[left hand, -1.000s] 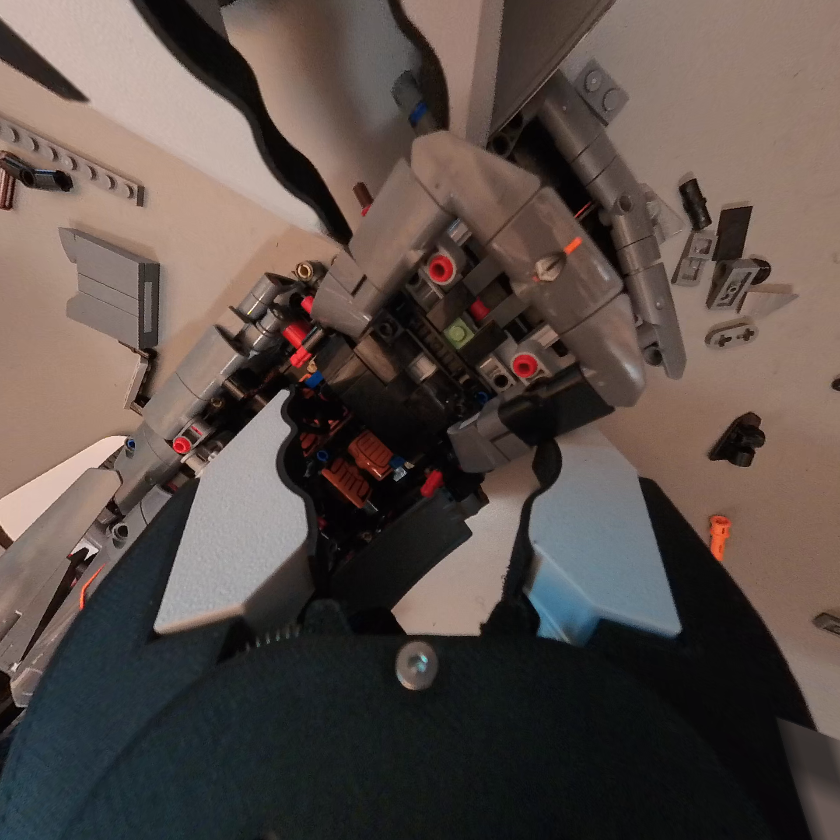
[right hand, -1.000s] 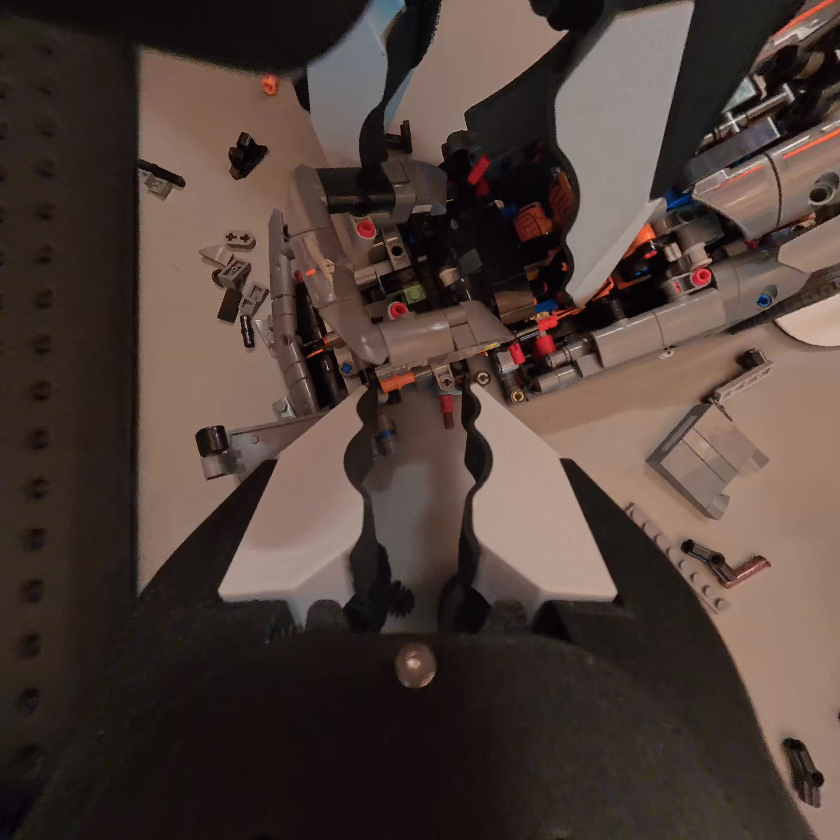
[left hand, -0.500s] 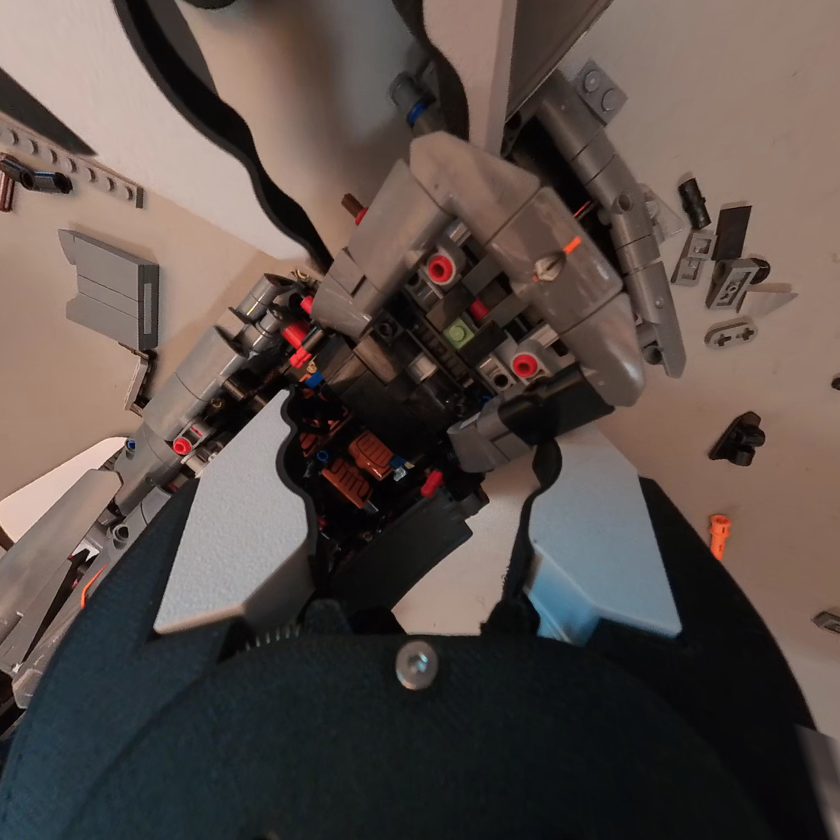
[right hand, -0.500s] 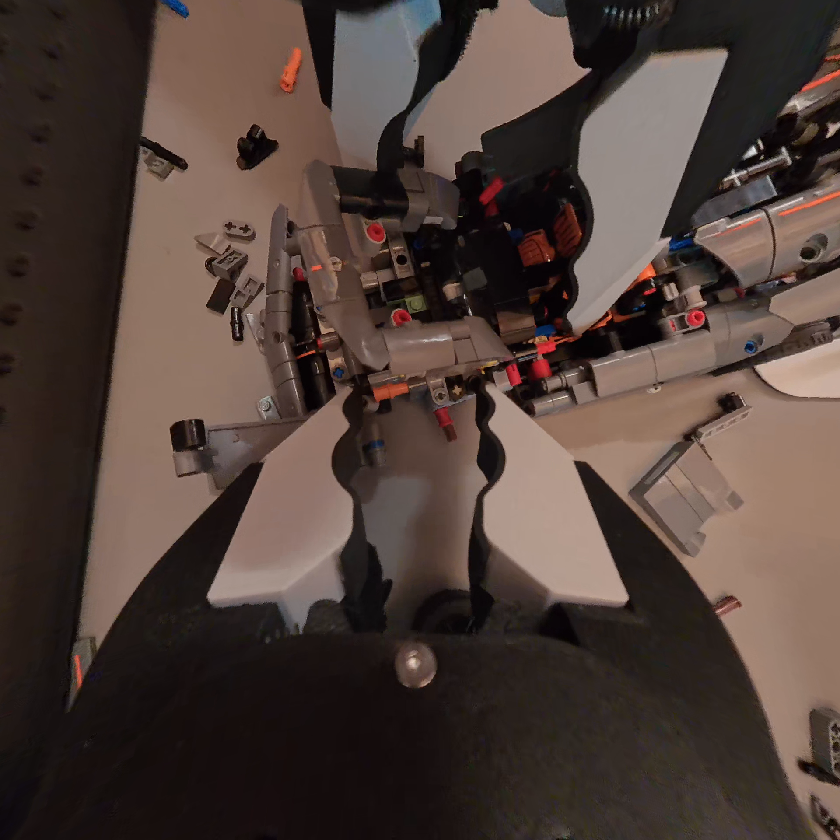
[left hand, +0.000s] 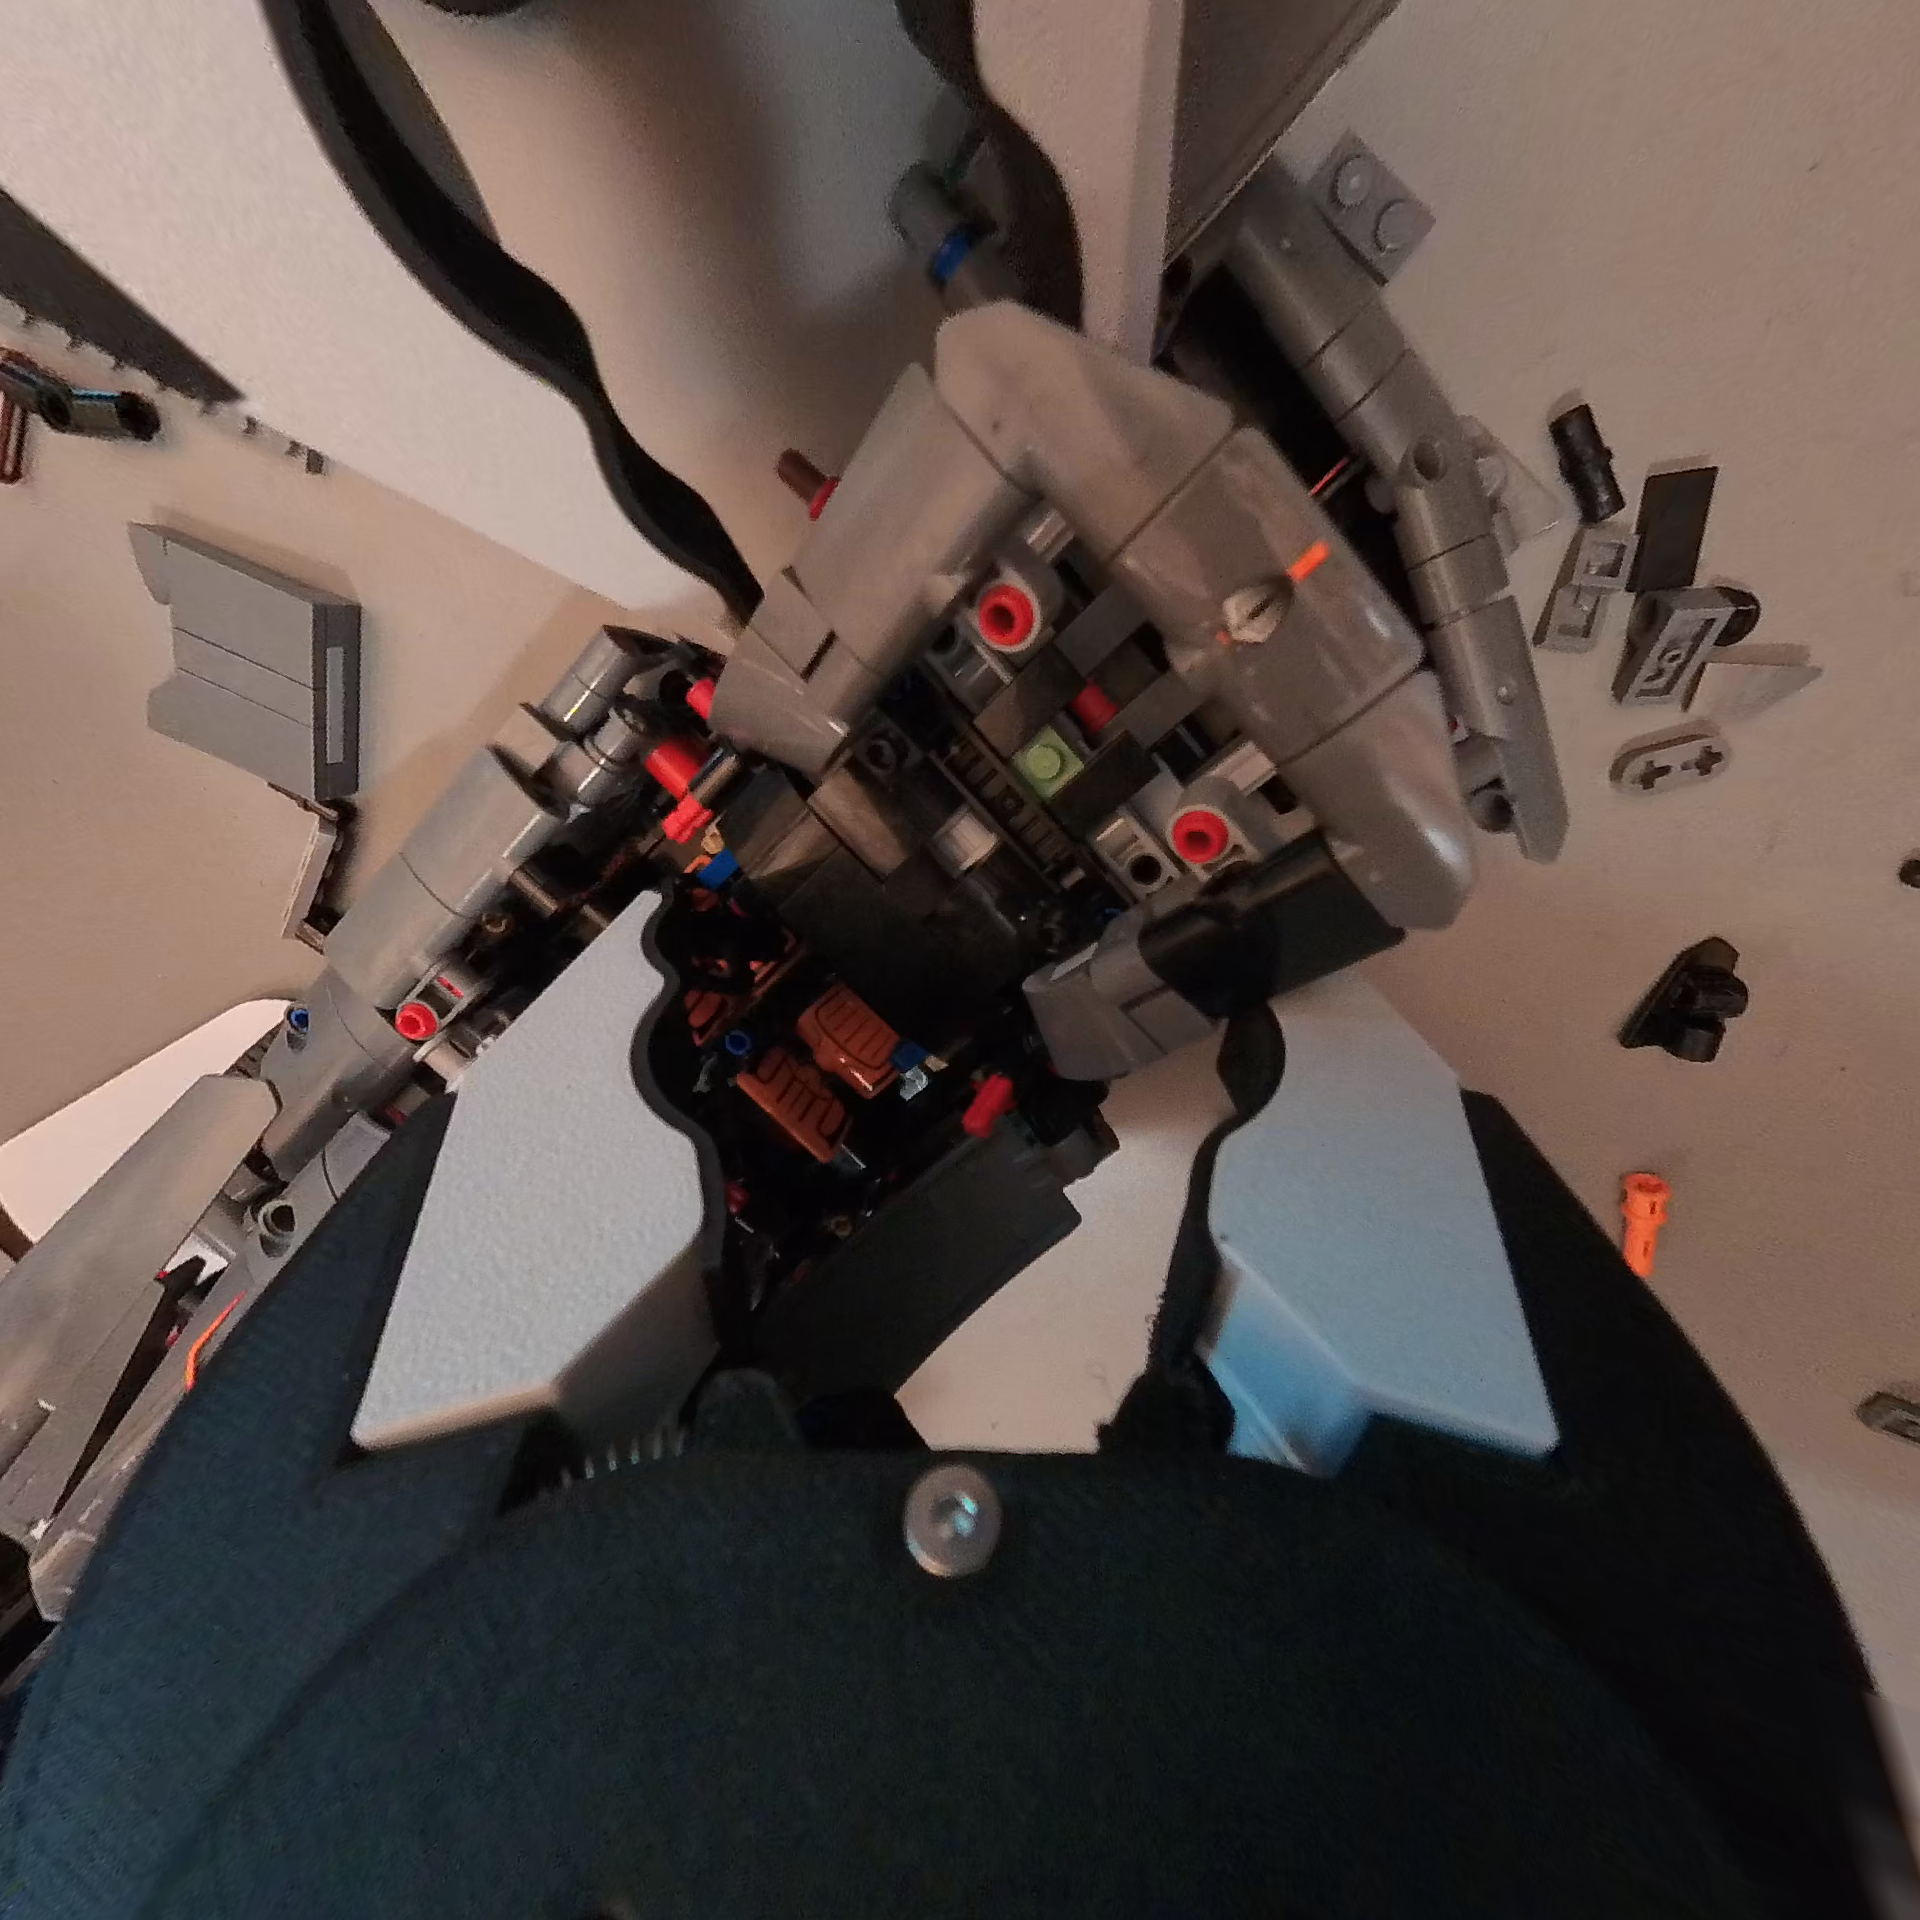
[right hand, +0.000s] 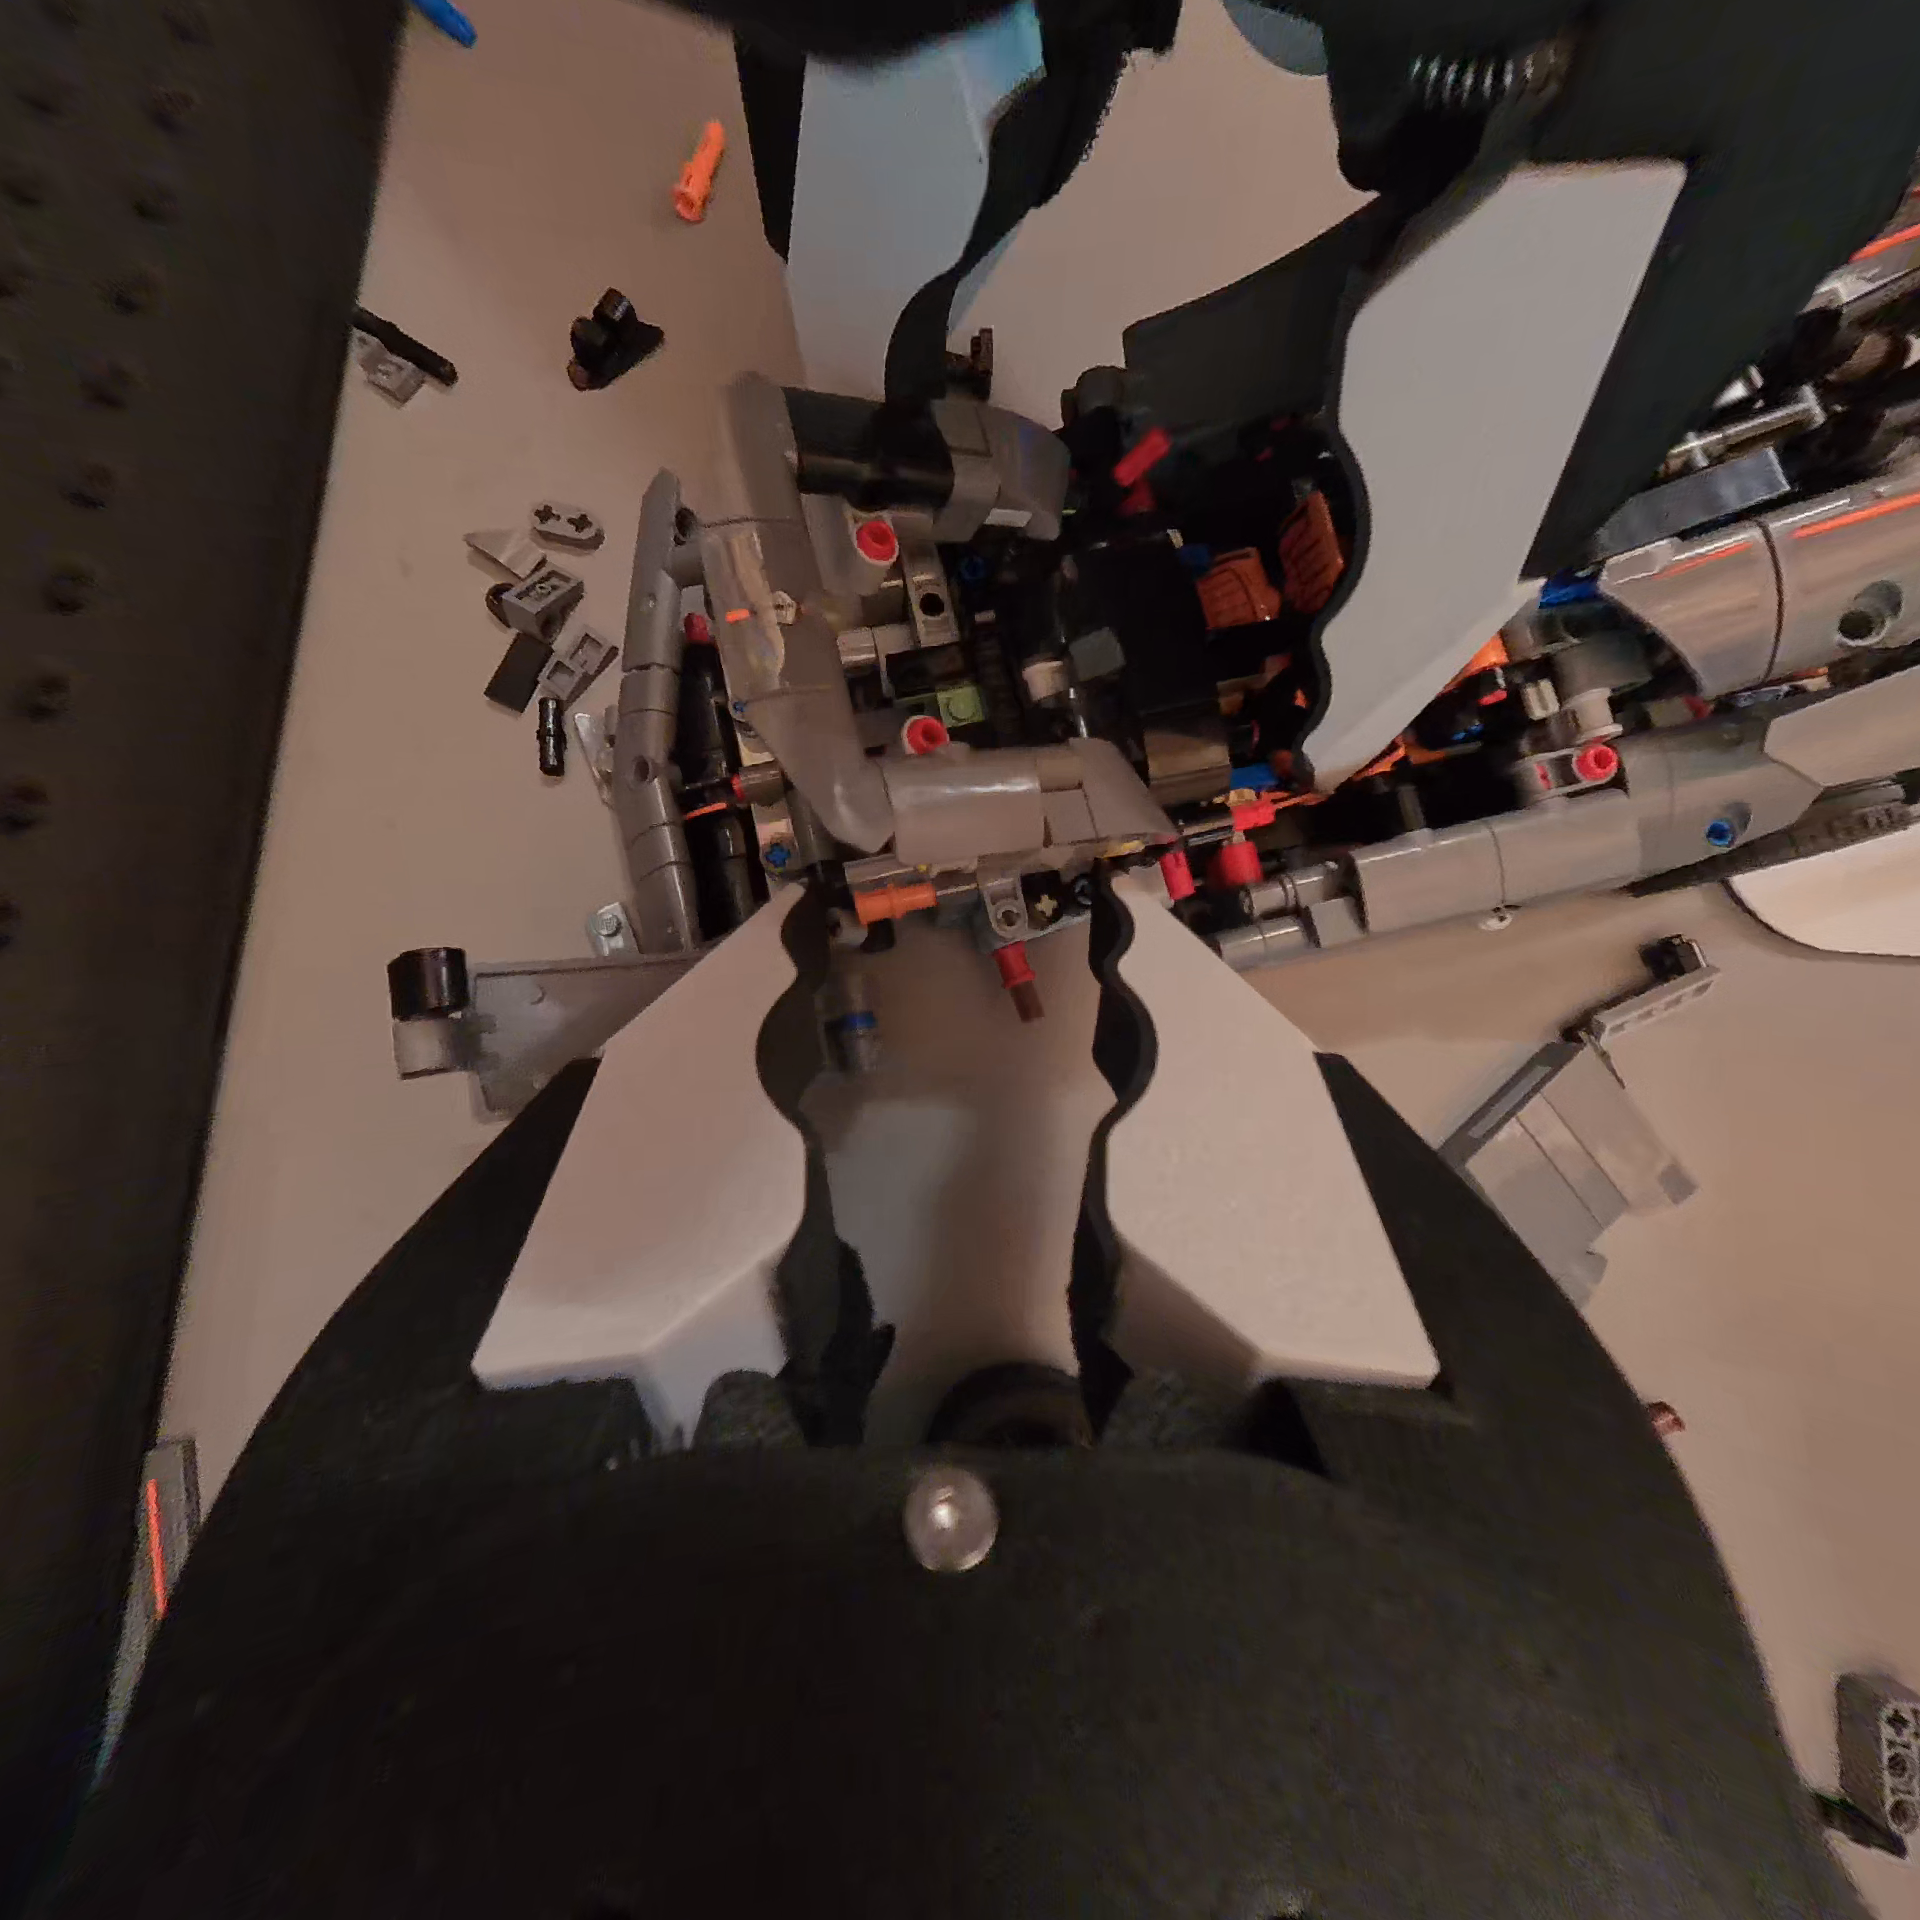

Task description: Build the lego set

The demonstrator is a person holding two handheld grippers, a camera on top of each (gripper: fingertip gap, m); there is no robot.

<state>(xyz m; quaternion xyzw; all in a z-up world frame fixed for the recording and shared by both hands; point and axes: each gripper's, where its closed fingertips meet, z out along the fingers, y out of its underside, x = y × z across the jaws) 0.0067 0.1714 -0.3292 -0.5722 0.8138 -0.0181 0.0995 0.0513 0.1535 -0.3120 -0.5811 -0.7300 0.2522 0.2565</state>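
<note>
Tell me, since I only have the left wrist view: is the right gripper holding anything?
Observer: No, the right gripper is open, nothing in its grasp, tips at the lego model edge.
Operator: What lies past the loose bits there?
Observer: A dark panel with rows of dots borders the table.
Operator: Any stray part I'm missing?
Observer: A blue piece at the top edge, beyond the orange pin.

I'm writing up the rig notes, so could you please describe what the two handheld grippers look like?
Both match: the left gripper and right gripper each have a dark, textured body with a silver screw at its centre, and two pale grey wedge-shaped fingers edged by wavy black pads. No cables or sleeves show.
</note>
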